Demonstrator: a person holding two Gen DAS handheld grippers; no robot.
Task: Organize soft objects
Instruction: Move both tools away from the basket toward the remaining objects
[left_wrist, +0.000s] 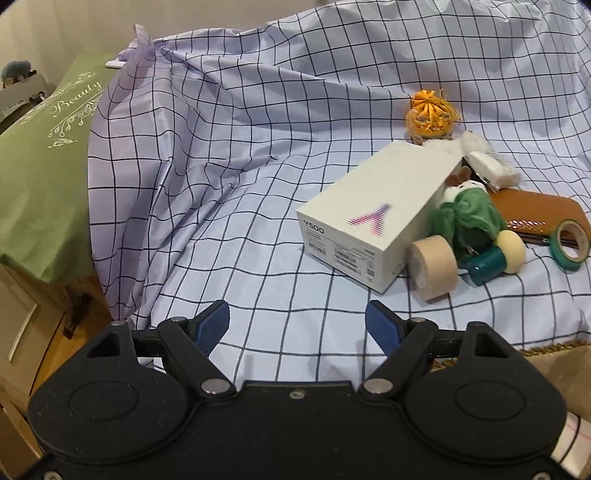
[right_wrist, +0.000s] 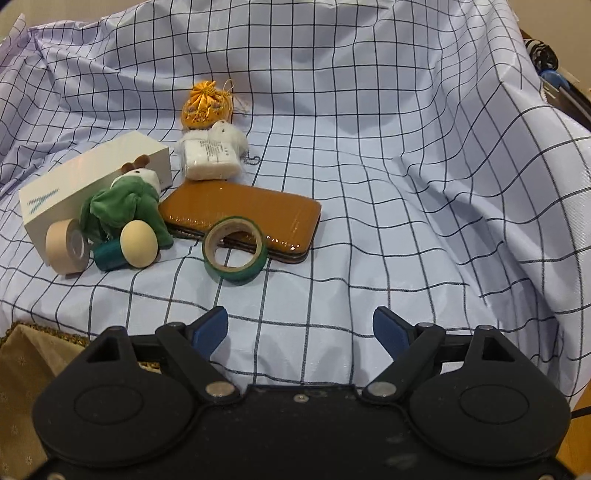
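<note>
1. While both claws hang over the checked cloth (right_wrist: 369, 184), the left claw (left_wrist: 297, 325) has its blue fingers spread wide, holding nothing.
2. The right claw (right_wrist: 301, 328) is spread wide too, with nothing in it.
3. The green plush toy (right_wrist: 125, 206) leans on the white box (right_wrist: 92, 173), well ahead of the claws.
4. An orange pouch (right_wrist: 207, 107) sits behind a white fluffy toy (right_wrist: 214, 155).
5. A beige tape roll (right_wrist: 66, 247), a green tape roll (right_wrist: 236, 253) and a brown case (right_wrist: 243, 214) lie near the plush.
</note>
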